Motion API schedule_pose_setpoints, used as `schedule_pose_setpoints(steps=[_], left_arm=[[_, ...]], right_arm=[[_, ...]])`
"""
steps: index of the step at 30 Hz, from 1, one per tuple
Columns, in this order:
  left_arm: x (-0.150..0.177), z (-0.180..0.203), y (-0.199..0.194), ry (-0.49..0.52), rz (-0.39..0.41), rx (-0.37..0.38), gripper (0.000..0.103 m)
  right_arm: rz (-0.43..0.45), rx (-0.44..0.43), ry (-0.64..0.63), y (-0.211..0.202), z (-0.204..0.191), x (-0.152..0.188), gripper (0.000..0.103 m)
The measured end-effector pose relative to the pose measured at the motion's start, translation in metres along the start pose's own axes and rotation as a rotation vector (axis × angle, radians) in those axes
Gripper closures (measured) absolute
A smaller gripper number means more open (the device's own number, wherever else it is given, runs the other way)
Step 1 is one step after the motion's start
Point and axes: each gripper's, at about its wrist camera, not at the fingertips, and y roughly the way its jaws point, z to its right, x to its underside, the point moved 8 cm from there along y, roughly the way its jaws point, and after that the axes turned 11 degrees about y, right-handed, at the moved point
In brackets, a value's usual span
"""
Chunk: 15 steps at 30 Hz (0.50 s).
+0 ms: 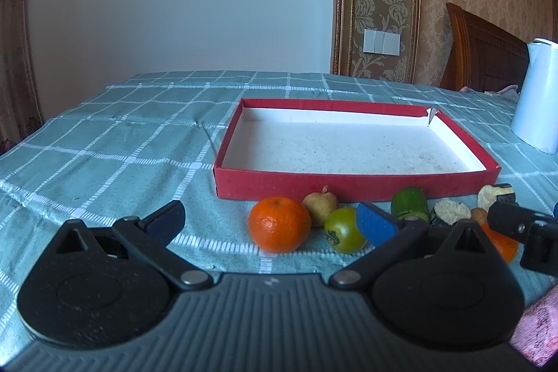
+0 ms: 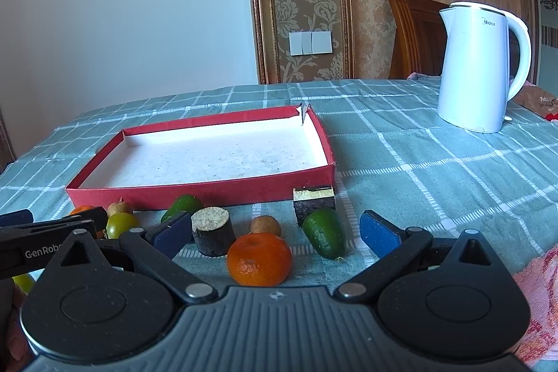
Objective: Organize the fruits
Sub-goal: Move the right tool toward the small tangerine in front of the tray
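Observation:
An empty red box (image 1: 355, 185) (image 2: 195, 194) with a white floor lies on the checked tablecloth. Fruits sit in a row in front of it. In the left wrist view my left gripper (image 1: 272, 222) is open, with a mandarin (image 1: 279, 224) between its fingers, untouched; a small pear (image 1: 319, 203) and a green tomato (image 1: 343, 230) lie beside it. In the right wrist view my right gripper (image 2: 277, 232) is open around another mandarin (image 2: 258, 258), a small brown fruit (image 2: 265, 225), a dark cylinder piece (image 2: 212, 230) and a green avocado-like fruit (image 2: 324, 232).
A white kettle (image 2: 477, 65) stands at the back right of the table. A square dark block (image 2: 314, 197) sits by the box's near right corner. A wooden headboard (image 2: 415, 33) rises behind the table. Pink cloth (image 2: 537, 288) shows at the lower right.

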Motion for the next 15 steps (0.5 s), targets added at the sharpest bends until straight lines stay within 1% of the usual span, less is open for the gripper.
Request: schedule_pose_setpoints(steps=[15], left_arm=[[0.0021,-0.0031,0.0010,-0.035,-0.013,0.010,0.000]], right_arm=[[0.015,-0.016,-0.013,-0.0066,0.0001,-0.0002,0.000]])
